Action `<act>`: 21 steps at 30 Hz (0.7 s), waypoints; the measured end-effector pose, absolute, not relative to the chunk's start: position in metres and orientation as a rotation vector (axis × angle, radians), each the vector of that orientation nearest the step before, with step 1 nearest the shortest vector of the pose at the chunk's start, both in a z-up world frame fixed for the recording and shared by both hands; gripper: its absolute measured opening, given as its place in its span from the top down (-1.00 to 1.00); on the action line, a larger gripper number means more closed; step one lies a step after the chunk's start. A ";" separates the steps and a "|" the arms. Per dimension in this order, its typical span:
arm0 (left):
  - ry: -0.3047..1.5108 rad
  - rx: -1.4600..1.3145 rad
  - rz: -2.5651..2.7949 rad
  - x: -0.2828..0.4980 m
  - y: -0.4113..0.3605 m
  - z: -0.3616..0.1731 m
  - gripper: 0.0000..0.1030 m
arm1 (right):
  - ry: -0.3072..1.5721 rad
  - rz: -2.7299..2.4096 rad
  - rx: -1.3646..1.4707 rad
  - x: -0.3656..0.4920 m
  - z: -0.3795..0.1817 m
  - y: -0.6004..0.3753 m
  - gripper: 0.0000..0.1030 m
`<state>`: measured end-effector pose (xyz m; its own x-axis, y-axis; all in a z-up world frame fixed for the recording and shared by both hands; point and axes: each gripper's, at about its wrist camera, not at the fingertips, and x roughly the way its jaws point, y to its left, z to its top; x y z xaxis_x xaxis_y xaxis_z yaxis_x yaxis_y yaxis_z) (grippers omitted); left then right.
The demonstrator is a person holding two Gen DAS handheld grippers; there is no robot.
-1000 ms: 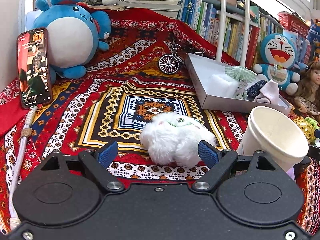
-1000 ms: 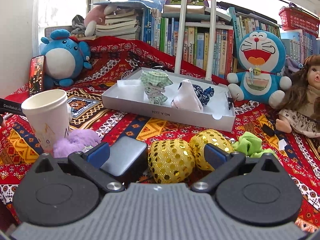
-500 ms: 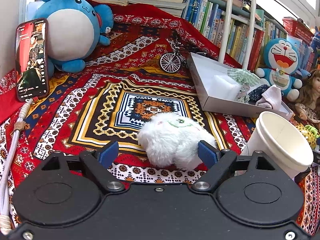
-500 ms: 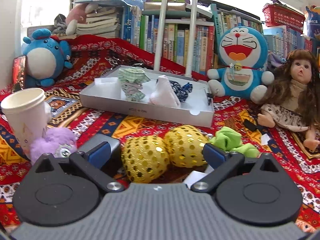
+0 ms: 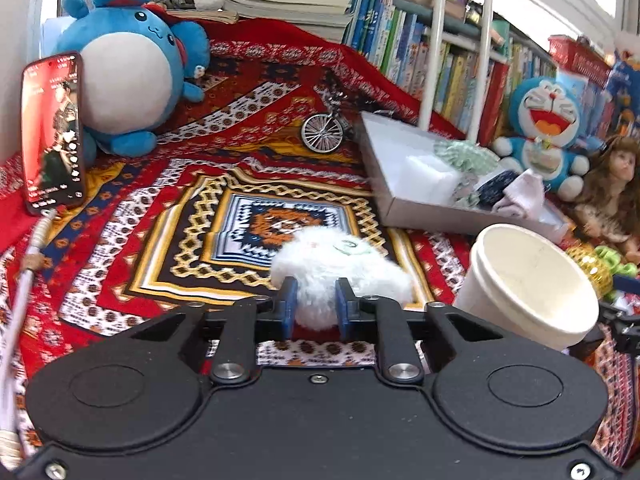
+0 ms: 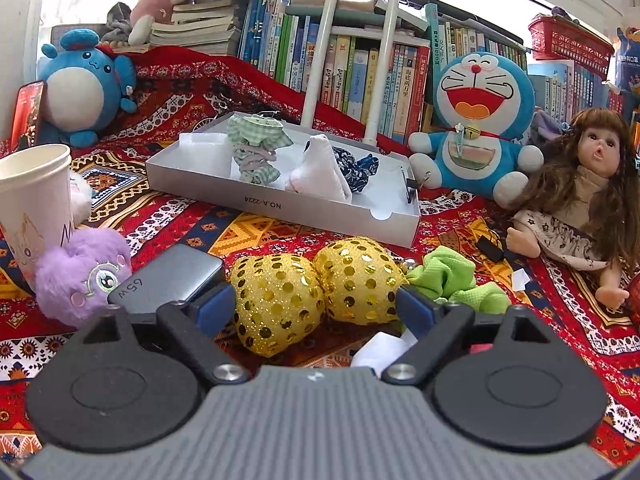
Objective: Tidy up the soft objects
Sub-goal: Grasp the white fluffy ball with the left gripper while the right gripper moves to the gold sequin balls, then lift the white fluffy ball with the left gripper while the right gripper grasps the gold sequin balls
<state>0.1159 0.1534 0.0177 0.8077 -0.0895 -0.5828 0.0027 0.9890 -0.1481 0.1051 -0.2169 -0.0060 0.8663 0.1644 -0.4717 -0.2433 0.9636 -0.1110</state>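
Printed upside down on near wall of grey cardboard tray (image 6: 304, 210): "NO.A-2224". Marked on grey power bank (image 6: 168, 278): "65W", seen inverted. Chinese titles on book spines (image 6: 404, 92) on shelf, too small to read reliably.

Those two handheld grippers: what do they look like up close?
The left gripper has a smooth matte black body with two round discs, silver screws, black angular fingers and blue pads. The right gripper matches, but its centre body is ribbed grey. No cables, markings, hands or sleeves show.
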 end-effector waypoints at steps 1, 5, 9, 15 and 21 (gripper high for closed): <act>0.638 -0.153 -0.051 0.115 0.156 0.017 0.69 | 0.478 0.215 -0.171 0.106 -0.006 -0.217 -0.68; 0.653 -0.187 -0.043 0.111 0.163 0.015 0.81 | 0.477 0.213 -0.169 0.111 -0.006 -0.217 -0.68; 0.647 -0.194 -0.040 0.104 0.165 0.017 0.86 | 0.478 0.206 -0.157 0.119 -0.005 -0.216 -0.72; 0.620 -0.183 -0.046 0.094 0.166 0.024 0.78 | 0.492 0.213 -0.158 0.123 -0.008 -0.214 -0.72; 0.604 -0.187 -0.021 0.102 0.161 0.021 0.34 | 0.502 0.220 -0.138 0.125 -0.009 -0.216 -0.70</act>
<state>0.1016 0.1607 0.0211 0.8232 -0.0747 -0.5628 -0.0348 0.9828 -0.1813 0.1251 -0.2158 -0.0086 0.8536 0.1750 -0.4906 -0.2425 0.9671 -0.0769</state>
